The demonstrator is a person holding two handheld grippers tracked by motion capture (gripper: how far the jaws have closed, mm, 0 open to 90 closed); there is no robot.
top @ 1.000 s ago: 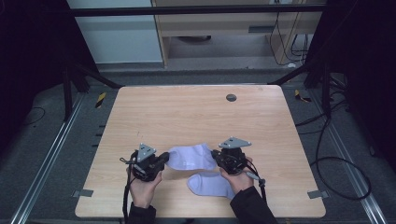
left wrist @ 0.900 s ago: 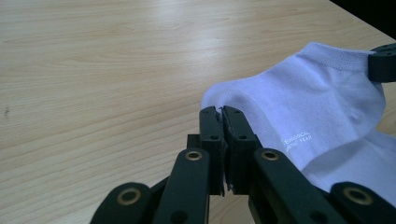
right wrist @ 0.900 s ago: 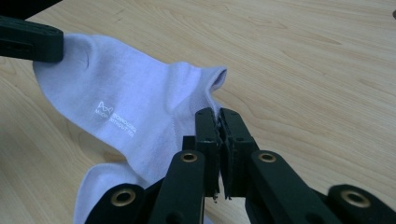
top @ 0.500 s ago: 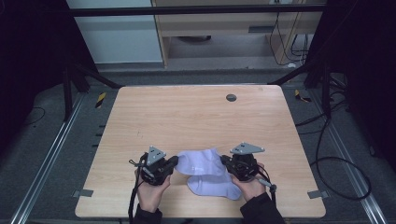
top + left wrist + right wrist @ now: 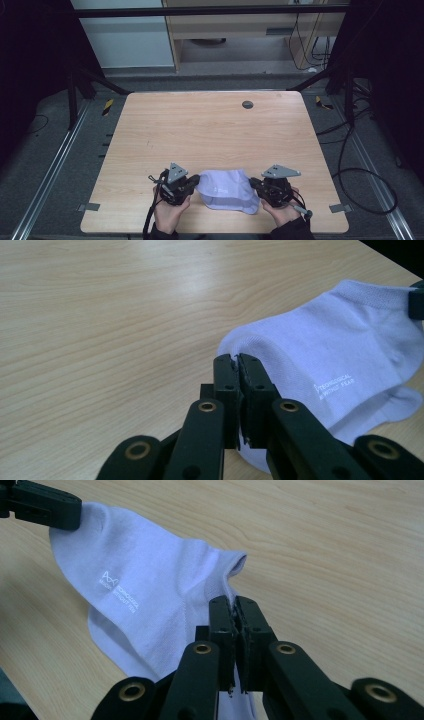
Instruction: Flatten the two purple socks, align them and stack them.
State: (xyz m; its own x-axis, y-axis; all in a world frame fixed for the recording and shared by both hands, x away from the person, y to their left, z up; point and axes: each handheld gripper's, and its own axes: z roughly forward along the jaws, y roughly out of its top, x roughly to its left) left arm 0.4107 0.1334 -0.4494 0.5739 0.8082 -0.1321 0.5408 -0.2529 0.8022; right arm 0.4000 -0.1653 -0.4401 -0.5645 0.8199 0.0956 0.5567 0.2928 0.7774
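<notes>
A pale lilac cotton sock [image 5: 227, 190] is pinched at opposite ends by the closed left tool [image 5: 236, 360] and right tool [image 5: 232, 602]. Both tools are held low over the light wooden bench [image 5: 210, 130], facing each other.

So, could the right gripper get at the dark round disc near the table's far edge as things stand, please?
Probably not right away: the right gripper is shut on the white sock, which the left gripper also holds. The bare tabletop towards the disc is free.

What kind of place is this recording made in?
Probably a lab or workshop set up for recording. A light wooden square table stands on grey carpet between dark frame legs, loose black cables trail over the floor, and yellow-black hazard tape marks it.
</notes>
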